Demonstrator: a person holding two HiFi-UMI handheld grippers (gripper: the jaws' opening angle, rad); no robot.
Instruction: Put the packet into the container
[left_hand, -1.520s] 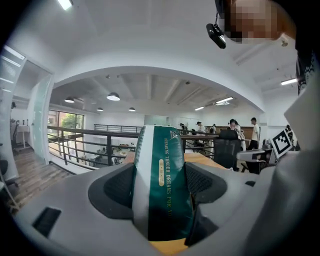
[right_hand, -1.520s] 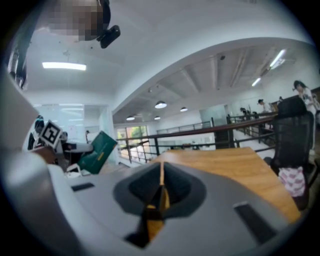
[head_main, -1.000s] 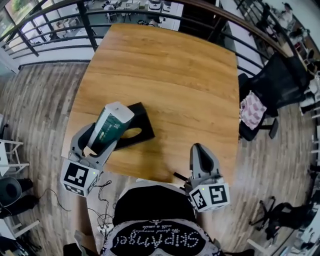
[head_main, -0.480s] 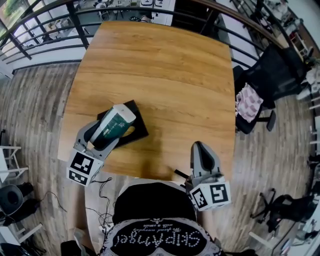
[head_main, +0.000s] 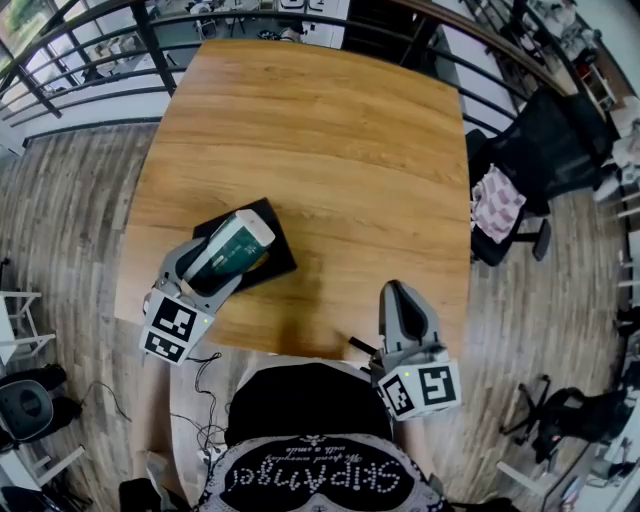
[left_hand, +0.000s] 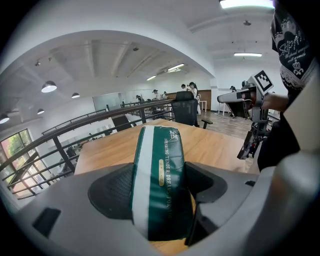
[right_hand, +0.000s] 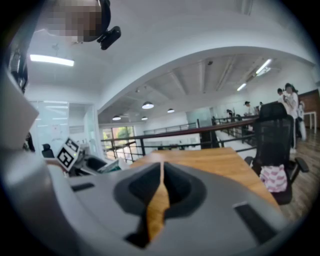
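Observation:
My left gripper (head_main: 205, 270) is shut on a dark green packet (head_main: 228, 248) with a white stripe (left_hand: 157, 180), held tilted over the black flat container (head_main: 270, 250) near the table's front left. The packet's lower part hides much of the container; whether they touch I cannot tell. In the left gripper view the packet fills the gap between both jaws. My right gripper (head_main: 402, 305) hovers at the table's front edge on the right, jaws shut together with nothing between them (right_hand: 159, 197).
The wooden table (head_main: 320, 150) stretches away beyond the container. A black metal railing (head_main: 90, 40) runs behind and left of it. An office chair (head_main: 545, 170) with a pink checked cloth (head_main: 497, 207) stands to the right. The person's dark shirt (head_main: 310, 450) is at the bottom.
The left gripper has lowered and moved slightly forward with the packet, bringing it closer onto the black container. The right gripper has stayed put.

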